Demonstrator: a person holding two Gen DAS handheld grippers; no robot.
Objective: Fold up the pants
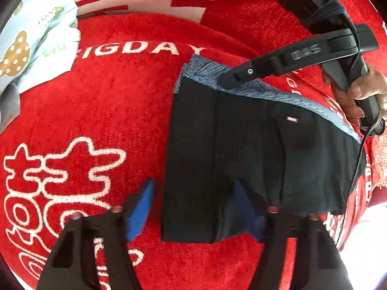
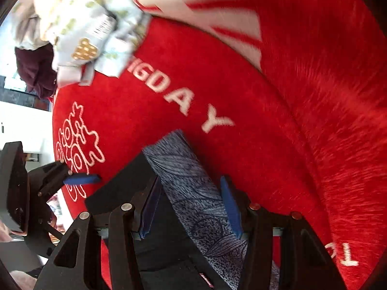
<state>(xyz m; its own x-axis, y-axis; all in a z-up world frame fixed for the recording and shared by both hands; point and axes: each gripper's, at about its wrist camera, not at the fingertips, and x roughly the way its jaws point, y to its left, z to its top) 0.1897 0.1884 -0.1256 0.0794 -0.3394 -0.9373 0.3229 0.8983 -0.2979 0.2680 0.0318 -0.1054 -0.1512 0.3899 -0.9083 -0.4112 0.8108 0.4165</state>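
Between the blue-padded black fingers of the left gripper (image 1: 193, 207), folded black fabric pants (image 1: 241, 149) are seen, edged by a waistband (image 2: 191, 188) of mottled blue-grey with a leaf-like print and marked by a small red tag (image 1: 292, 119). Beneath them a plush red blanket (image 1: 108, 108) with white lettering and outlined white figures is spread. Beyond the fingertips, to the left, pale blue crumpled cloth (image 1: 36, 36) printed with green sprigs and a white-dotted tan shape is shown.

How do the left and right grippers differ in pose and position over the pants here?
The left gripper hangs at the black folded end of the pants, one pad over red cloth; the right gripper straddles the blue patterned waistband. The left points straight along the pants; the right comes in from the side. Both are open, with blue pads, gripping nothing.
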